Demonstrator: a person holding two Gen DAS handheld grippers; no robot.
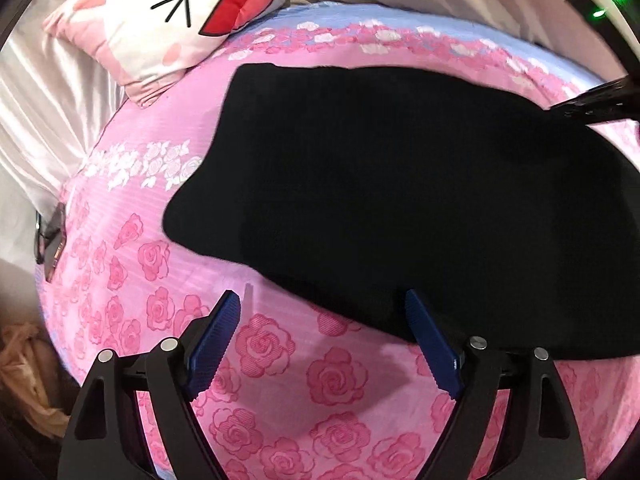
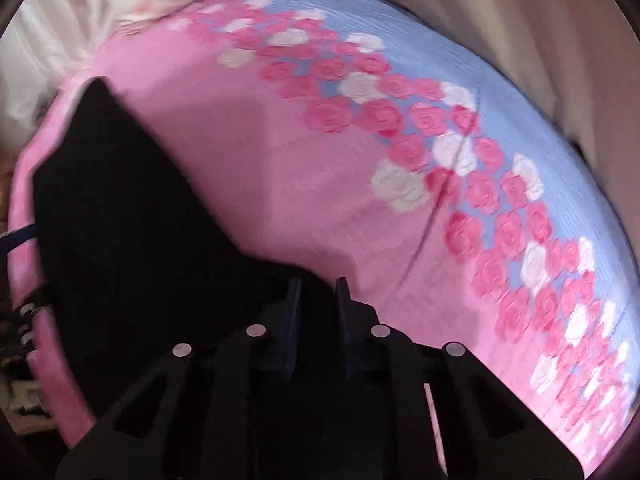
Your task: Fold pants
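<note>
Your left gripper point(image 1: 324, 312) hangs jaws wide at the pants point(image 1: 400, 200) near edge, ready to pinch; right gripper point(image 2: 316, 292) looks nearly closed, grip unclear.

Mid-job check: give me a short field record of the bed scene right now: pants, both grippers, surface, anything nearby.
pants: black pants, lying flat on the bed, already doubled into a broad dark slab
left gripper: left gripper open, above the near edge of the pants; right finger over the cloth, nothing pinched
right gripper: right gripper jaws narrow, at the pants' edge; grip on cloth cannot be told, view blurred
surface: pink rose-print bedspread
nearby: cartoon pillow beyond the pants
</note>
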